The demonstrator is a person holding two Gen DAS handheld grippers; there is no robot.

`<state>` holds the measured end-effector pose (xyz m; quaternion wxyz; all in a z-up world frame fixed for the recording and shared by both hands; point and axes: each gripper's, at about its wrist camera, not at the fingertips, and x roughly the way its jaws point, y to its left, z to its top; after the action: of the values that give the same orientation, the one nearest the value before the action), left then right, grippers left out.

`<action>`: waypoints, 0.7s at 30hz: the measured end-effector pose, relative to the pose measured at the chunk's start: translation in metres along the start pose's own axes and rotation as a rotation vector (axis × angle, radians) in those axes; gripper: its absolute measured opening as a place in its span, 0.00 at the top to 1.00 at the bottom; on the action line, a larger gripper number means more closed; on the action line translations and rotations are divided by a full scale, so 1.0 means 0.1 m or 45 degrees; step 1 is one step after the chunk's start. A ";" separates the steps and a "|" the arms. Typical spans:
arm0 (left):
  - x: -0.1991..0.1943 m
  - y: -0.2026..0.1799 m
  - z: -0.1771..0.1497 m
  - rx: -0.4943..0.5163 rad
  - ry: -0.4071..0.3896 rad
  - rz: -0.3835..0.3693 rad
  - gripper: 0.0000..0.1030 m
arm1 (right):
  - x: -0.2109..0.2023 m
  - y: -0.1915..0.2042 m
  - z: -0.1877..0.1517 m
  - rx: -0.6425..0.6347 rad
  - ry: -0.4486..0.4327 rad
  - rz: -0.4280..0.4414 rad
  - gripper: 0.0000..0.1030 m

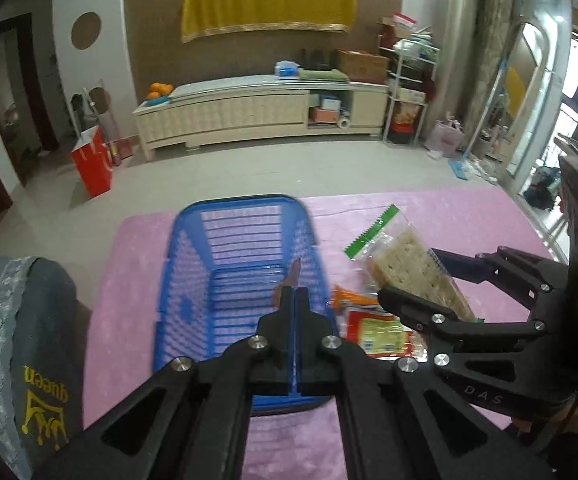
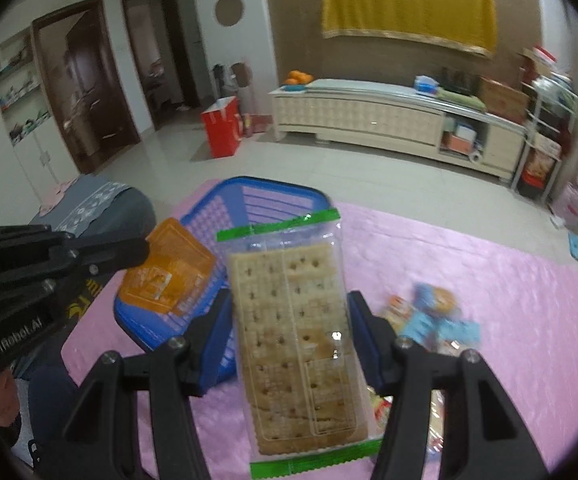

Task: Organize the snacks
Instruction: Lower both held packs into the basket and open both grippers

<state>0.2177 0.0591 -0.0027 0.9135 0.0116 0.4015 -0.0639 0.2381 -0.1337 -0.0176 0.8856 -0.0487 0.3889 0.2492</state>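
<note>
Gripper bodies (image 2: pixel 13 344) read "GenRobot.AI", "DAS"; cushion (image 1: pixel 45 412) "queen".

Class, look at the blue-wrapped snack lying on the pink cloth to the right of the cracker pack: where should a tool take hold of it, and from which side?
Grip the blue-wrapped snack across its bulging middle, coming down from above. It lies flat on the pink cloth, so only its top is exposed, and its crimped ends would probably slip. The picture is blurred, so its exact outline is uncertain.
</note>
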 end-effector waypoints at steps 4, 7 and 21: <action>0.10 0.25 -0.01 -0.008 0.016 0.022 1.00 | 0.30 0.17 0.16 -0.016 0.056 0.054 0.41; 0.21 0.41 -0.02 -0.024 0.031 0.019 1.00 | 0.55 0.25 0.24 -0.036 0.094 0.068 0.41; 0.78 0.77 -0.18 -0.080 0.123 0.014 1.00 | 1.35 0.38 0.25 -0.070 0.269 0.065 0.42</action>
<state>0.2665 0.1288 -0.0748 0.8933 -0.0118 0.4469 -0.0454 0.3141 -0.0390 -0.0928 0.8314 -0.0891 0.4742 0.2758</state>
